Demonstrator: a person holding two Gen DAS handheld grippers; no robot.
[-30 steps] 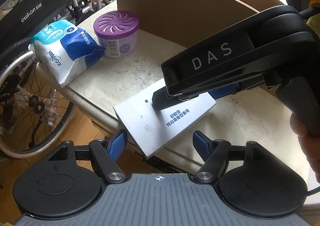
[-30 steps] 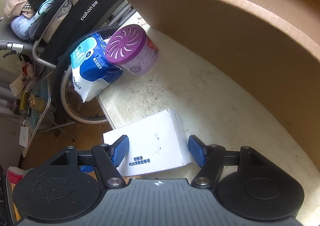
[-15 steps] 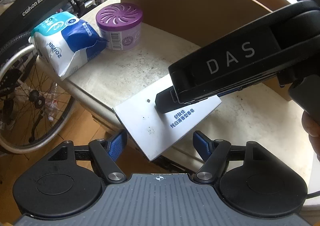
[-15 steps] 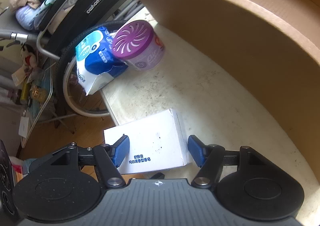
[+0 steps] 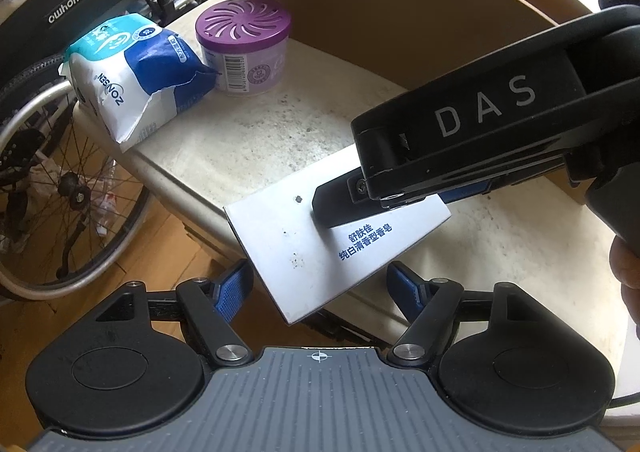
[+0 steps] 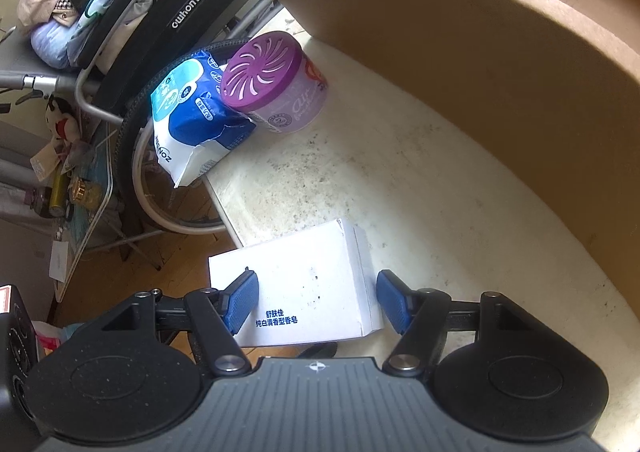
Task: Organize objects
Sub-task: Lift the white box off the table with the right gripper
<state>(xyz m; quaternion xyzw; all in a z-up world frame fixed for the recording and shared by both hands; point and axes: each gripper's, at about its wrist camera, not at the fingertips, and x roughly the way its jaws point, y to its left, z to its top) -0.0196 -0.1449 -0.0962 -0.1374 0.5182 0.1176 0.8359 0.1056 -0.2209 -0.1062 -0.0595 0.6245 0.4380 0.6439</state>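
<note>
Soap box: overhangs table edge, lower centre; right gripper straddles it, pads not visibly touching. Left gripper spread, empty. Bare tabletop above.

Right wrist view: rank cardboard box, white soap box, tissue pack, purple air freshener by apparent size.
1. cardboard box, largest by far, fills the upper right.
2. white soap box, though it sits nearest the camera, so this is inflated.
3-4. tissue pack and purple air freshener look alike; no ranking.
</note>
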